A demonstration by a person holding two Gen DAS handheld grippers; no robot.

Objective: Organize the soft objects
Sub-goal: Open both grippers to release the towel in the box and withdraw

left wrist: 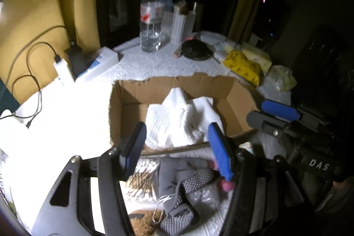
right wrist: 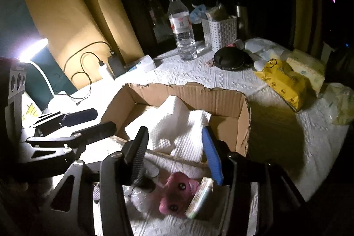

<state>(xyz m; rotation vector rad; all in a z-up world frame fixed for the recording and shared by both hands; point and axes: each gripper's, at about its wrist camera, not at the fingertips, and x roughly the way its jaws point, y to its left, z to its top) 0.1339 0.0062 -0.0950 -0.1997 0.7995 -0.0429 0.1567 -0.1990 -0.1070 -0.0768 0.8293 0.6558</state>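
Observation:
An open cardboard box (left wrist: 132,90) (right wrist: 221,98) sits mid-table with a white waffle cloth (left wrist: 177,121) (right wrist: 177,132) inside. My left gripper (left wrist: 177,147) is open and empty, just above the box's near edge. Below it lie a grey dotted sock or glove (left wrist: 183,183), a pack of cotton swabs (left wrist: 143,185) and a brown fuzzy item (left wrist: 141,222). My right gripper (right wrist: 174,152) is open and empty, over the box's near edge. Below it lie a pink plush toy (right wrist: 177,194) and a small tissue pack (right wrist: 199,198). Each gripper shows in the other's view, the right one (left wrist: 272,114) and the left one (right wrist: 88,123).
At the back stand a water bottle (left wrist: 151,17) (right wrist: 182,30), a white basket (right wrist: 220,29), a black round pouch (left wrist: 195,50) (right wrist: 231,59), yellow tissue packs (left wrist: 243,65) (right wrist: 285,81) and chargers with cables (left wrist: 66,68). A bright lamp (right wrist: 33,48) is at the left.

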